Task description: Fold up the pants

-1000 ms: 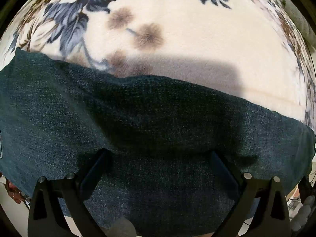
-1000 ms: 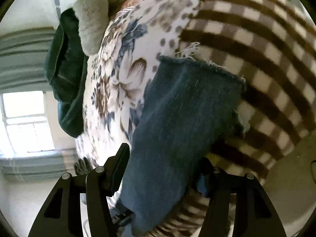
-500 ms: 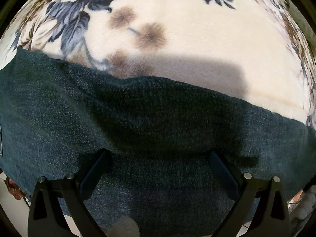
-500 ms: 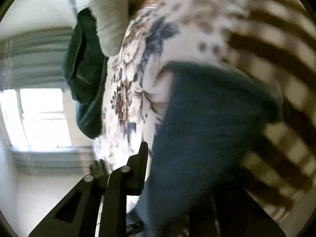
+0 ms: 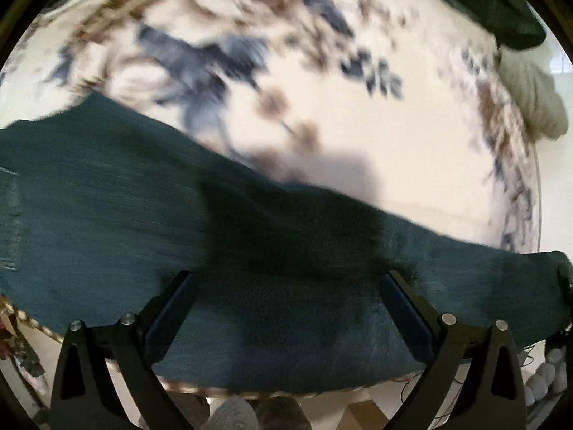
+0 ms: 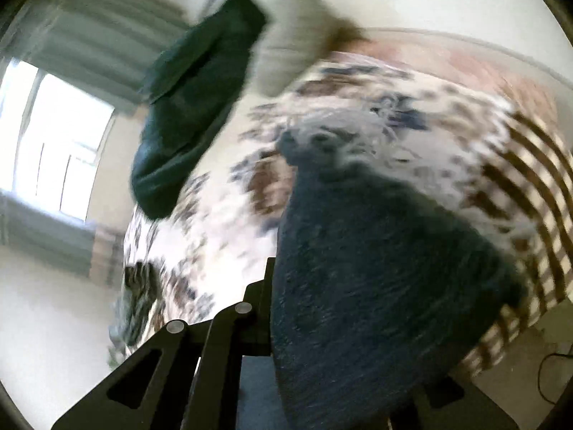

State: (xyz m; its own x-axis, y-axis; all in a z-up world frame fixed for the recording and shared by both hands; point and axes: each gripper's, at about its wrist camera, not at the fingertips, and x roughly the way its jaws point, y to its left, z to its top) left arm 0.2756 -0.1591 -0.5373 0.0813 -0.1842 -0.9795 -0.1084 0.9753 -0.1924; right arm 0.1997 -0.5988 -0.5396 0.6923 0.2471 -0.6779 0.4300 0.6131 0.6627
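Note:
Dark blue denim pants (image 5: 150, 222) lie across a floral blanket (image 5: 412, 136) on a bed. My left gripper (image 5: 286, 286) hovers over the pants with its jaws wide apart and nothing between them. In the right wrist view the frayed leg end of the pants (image 6: 376, 251) is lifted and bunched over my right gripper (image 6: 343, 286). Its left finger (image 6: 265, 286) presses against the denim; the right finger is hidden under the cloth. The view is motion-blurred.
A dark green garment (image 6: 189, 107) and a beige cushion (image 6: 293, 43) lie at the far end of the bed, also seen in the left wrist view (image 5: 501, 3). A brown checked blanket (image 6: 530, 186) lies to the right. A window (image 6: 57, 136) is on the left.
My right gripper has closed on the leg end and lifted it, swinging it over the floral blanket. My left gripper has drawn back and tilted, still open over the pants.

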